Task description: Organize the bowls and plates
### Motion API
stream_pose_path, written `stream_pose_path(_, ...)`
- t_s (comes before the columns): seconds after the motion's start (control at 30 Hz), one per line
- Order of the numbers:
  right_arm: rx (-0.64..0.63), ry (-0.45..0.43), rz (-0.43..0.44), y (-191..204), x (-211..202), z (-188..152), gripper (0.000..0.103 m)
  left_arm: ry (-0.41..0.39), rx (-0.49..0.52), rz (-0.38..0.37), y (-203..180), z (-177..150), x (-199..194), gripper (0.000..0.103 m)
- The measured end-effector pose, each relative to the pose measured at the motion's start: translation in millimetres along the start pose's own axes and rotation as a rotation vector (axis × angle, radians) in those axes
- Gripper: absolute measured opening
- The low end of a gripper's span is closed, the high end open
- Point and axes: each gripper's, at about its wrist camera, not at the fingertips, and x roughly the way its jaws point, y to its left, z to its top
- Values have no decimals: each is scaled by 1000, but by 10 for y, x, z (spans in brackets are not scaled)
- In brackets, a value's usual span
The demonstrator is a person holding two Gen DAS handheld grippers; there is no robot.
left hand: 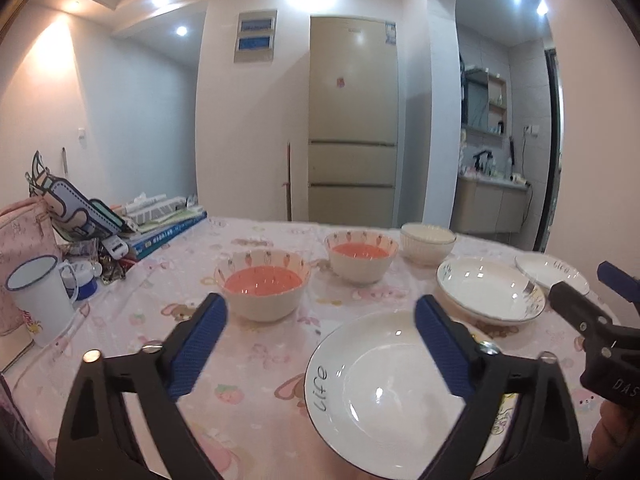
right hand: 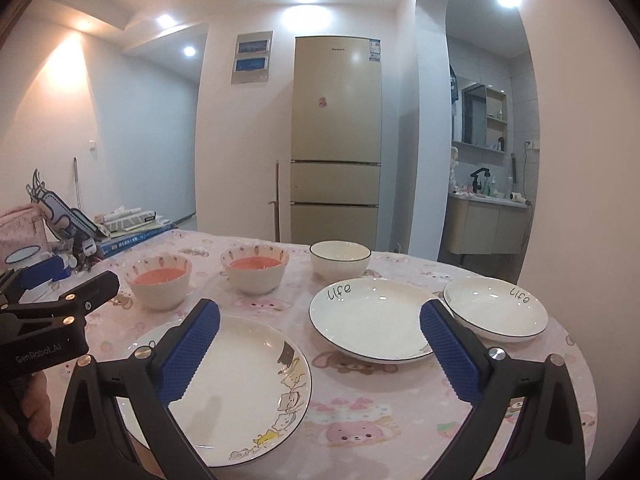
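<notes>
Pink tablecloth point(right hand: 360, 420) crowded with plates, bowls; mug point(left hand: 38, 300) alongside.

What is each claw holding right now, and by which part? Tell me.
Nothing is held. The left claw and the right claw both stand open above the table, with no plate or bowl between their pads.

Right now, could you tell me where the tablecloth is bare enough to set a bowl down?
Bare cloth lies between the near carrot bowl and the near "Life" plate. The left edge is crowded around the enamel mug and books.
</notes>
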Motion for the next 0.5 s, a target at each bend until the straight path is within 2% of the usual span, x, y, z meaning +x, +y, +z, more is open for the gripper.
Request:
stream_pose_path(0.03, 2, 16, 3, 8, 29, 3, 96, 32, 7, -4, -6, -2, 55, 81)
stream_pose_path(0.1, 0, 52, 29, 25, 88, 6, 87, 80, 12, -4, -4, -6, 140, 79)
stream_pose_path(0.2, 8, 128, 73, 11, 202, -16, 80, 117, 8, -7, 24, -30, 188, 68)
stream_pose_path(0.27, 53, 189, 94, -51, 309, -53, 70, 126, -16, -20, 66, -51, 187, 63)
stream_pose_path(0.3, 88, 234, 110, -97, 386, -81, 60, 130, -26, -16, 81, -63, 189, 63)
stream_pose_path(0.33, 110, 264, 122, -129, 447, -115, 42, 134, -25, -10, 80, -77, 196, 63)
stream_pose_path(0.4, 129, 328, 154, -147, 585, -205, 14, 153, -9, 0, 60, -107, 231, 63)
stream_pose_path(0.5, 172, 373, 168, -178, 684, -335, 13, 219, -14, -10, 74, -140, 324, 63)
